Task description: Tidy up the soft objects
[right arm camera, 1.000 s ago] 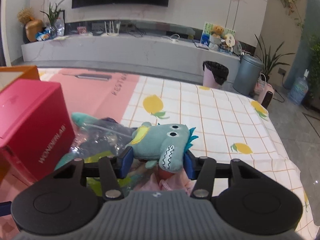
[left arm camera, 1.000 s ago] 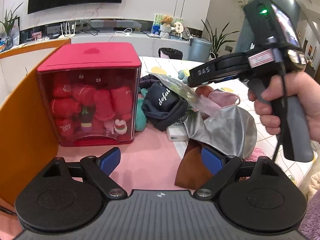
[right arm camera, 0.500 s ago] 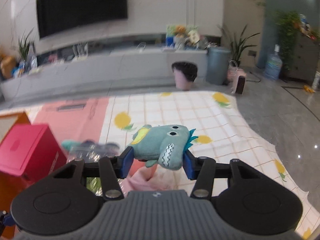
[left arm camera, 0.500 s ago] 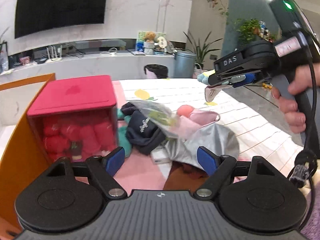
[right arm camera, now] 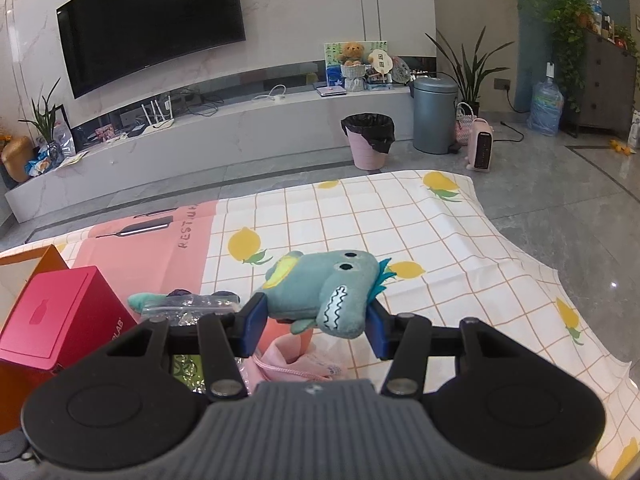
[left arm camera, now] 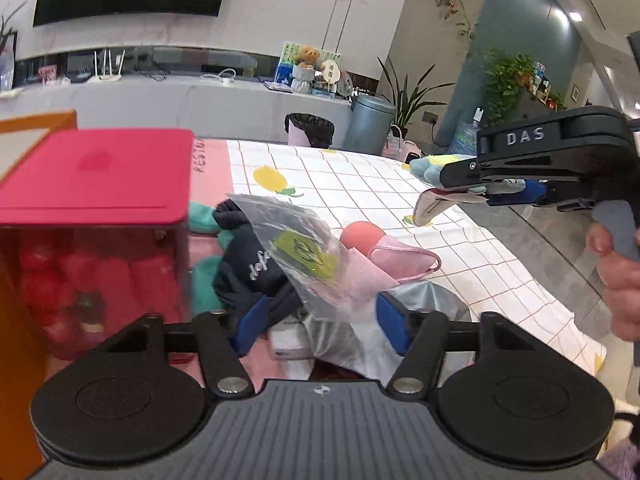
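Observation:
My right gripper (right arm camera: 314, 322) is shut on a teal plush crocodile toy (right arm camera: 328, 288) and holds it in the air above the pile; it shows in the left wrist view (left arm camera: 460, 196) at upper right with the toy (left arm camera: 426, 170). My left gripper (left arm camera: 320, 326) is open and empty, low over a pile of soft things: a clear plastic bag (left arm camera: 296, 248), a dark cap (left arm camera: 248, 272), a pink face mask (left arm camera: 404, 258), a silver cloth (left arm camera: 424, 304) and a pink ball (left arm camera: 362, 236).
A red-lidded clear box (left arm camera: 96, 200) of red soft items stands at left, beside an orange box wall (left arm camera: 16, 312). A lemon-print cloth (right arm camera: 420, 248) covers the table. The table's far and right edges drop to a grey floor (right arm camera: 560, 208).
My right gripper has lifted the crocodile toy higher and to the right, away from the pile. My left gripper has moved forward and lower toward the pile, still open.

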